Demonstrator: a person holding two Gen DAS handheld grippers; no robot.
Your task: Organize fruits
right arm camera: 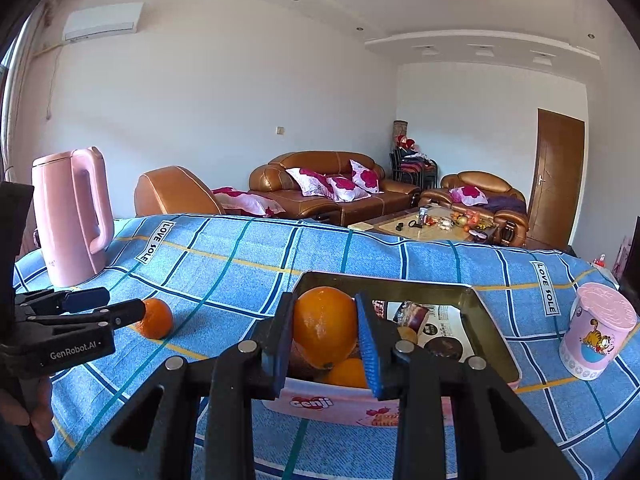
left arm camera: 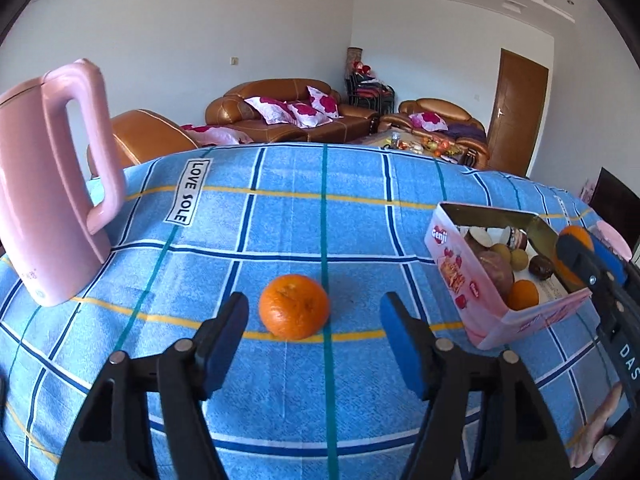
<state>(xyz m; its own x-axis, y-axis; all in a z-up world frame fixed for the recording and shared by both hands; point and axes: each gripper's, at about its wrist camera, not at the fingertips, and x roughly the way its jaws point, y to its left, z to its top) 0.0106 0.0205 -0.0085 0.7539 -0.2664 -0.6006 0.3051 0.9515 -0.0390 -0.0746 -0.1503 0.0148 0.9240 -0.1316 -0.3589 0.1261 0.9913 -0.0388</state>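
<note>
Bright, even daylight fills both views, perhaps entering from the left; soft shadows lie under the orange (left arm camera: 294,306); fisheye bends edges, corners black.

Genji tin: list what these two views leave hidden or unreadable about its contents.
- Right wrist view: the right gripper and its held orange cover the near half of the Genji tin.
- Left wrist view: the tin's near wall hides the lower fruits; the dark round items are too small to identify.
- Printed paper inside: text too small to read.
</note>
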